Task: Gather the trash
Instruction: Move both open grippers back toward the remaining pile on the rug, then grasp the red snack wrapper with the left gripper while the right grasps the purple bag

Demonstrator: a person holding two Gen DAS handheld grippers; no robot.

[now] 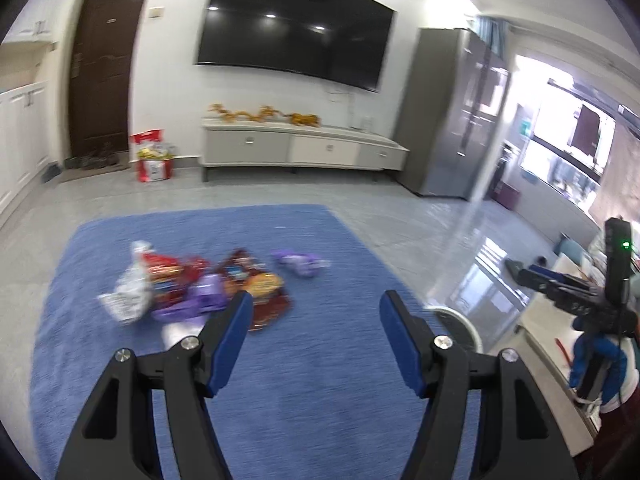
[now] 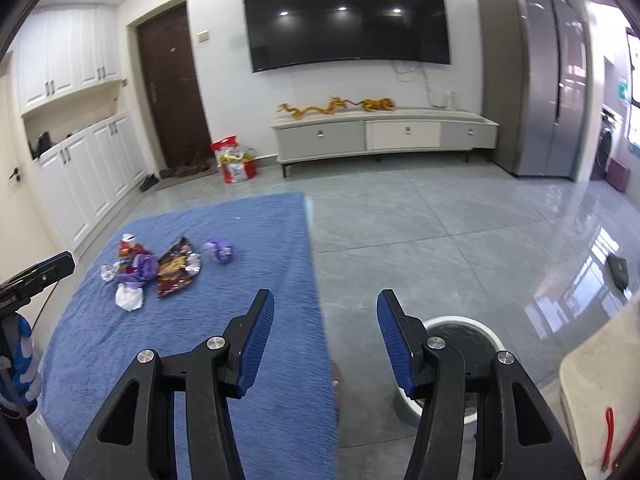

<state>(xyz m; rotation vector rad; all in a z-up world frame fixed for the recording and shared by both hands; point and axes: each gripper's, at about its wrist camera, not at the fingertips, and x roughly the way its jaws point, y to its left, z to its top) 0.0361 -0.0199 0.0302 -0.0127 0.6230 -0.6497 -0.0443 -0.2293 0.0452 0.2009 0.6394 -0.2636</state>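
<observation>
A heap of snack wrappers [image 1: 200, 288] lies on a blue cloth-covered table [image 1: 320, 380]: red, purple, brown and silver packets, with one purple wrapper [image 1: 300, 262] apart to the right. The heap also shows in the right wrist view [image 2: 160, 268], with a white crumpled piece [image 2: 129, 297] at its near side. My left gripper [image 1: 316, 308] is open and empty, hovering just right of the heap. My right gripper [image 2: 325, 306] is open and empty over the cloth's right edge. A white round bin [image 2: 460, 364] with a dark liner stands on the floor below it.
The bin's rim also shows in the left wrist view [image 1: 460, 324]. The other gripper's body appears at far right [image 1: 580, 292] and at far left [image 2: 36, 276]. A TV cabinet [image 2: 384, 136], a fridge [image 2: 536, 80] and a red bag [image 2: 236, 164] stand against the far wall.
</observation>
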